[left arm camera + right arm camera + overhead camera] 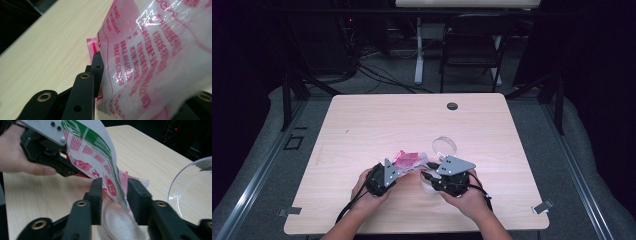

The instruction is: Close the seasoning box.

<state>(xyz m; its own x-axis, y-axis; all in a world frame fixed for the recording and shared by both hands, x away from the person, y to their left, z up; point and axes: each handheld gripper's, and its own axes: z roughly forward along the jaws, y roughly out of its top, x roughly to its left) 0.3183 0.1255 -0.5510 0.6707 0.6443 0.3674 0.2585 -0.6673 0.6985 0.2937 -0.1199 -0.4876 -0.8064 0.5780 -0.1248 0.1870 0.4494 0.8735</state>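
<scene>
Left tongs [399,169] of mine grip one glossy pink-and-white plastic sachet [155,57] printed with red lettering; in the left gripper view a black jaw presses flat against the crinkled film, and the pouch hangs tilted with its lower corner pointing down. Right tongs [115,195] stand parted, not pinching: their two black jaws sit on either side of the sachet's torn corner, with a gap visible beside each pad. On its other face the sachet shows green and red print on white. Below that corner sits one small round clear plastic dish [120,222] holding a heap of fine white granules [118,223], grainy like salt or sugar. One larger clear lid or bowl [192,190], smooth and curved, lies just to the right of it, slightly farther off. Everything rests near the front middle of the pale wood-grain counter [377,120]. One dark round cap [452,106] sits at the counter's far edge.
</scene>
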